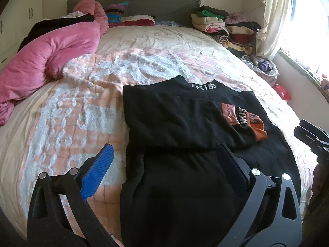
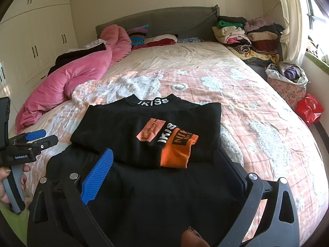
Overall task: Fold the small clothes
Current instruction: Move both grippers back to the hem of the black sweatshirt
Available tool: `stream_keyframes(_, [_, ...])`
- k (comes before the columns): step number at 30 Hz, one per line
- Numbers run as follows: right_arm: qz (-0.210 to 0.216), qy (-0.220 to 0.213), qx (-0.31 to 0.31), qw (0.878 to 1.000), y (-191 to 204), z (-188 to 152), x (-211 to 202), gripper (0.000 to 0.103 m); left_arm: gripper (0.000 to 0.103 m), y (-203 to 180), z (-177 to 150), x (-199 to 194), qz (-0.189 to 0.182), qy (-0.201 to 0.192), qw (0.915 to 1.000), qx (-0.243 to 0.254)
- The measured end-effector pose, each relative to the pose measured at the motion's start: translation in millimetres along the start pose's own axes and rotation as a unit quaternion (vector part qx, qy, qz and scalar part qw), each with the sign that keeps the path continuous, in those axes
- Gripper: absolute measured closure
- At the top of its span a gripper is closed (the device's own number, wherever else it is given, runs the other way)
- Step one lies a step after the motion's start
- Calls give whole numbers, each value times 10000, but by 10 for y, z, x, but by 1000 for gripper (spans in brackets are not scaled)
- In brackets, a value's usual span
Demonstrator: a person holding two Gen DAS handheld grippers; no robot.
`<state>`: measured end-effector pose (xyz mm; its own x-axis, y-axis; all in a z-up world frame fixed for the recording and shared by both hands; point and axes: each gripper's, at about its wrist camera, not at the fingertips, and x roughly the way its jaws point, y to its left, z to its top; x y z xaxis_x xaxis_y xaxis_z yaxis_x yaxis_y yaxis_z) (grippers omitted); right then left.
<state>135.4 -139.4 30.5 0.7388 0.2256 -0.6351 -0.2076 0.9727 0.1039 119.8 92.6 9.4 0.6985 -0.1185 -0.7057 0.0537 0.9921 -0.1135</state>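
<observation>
While the pink duvet (image 2: 67, 82) lies bunched along the far left of the bed (image 2: 257, 127), the left claw (image 1: 164, 175) hangs over the near part of the black garment (image 2: 144, 127), fingers spread wide and holding nothing. The garment sits partly folded (collar lettering facing away, orange cuff (image 2: 178, 152) on top). The right claw (image 2: 164, 175) gapes equally empty. Stacked clothes (image 2: 246, 33) crowd the far right.

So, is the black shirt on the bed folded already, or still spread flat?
Partly folded. The black shirt has its sides and an orange-cuffed sleeve turned in over the front; the lower half still lies unfolded.
</observation>
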Motion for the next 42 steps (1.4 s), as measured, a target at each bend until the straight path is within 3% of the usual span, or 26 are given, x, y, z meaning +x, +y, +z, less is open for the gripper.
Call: stream_keyframes(42, [-123, 435, -113, 9989, -298, -550, -527, 5, 9, 349, -740, -499, 402, 536, 9978, 1])
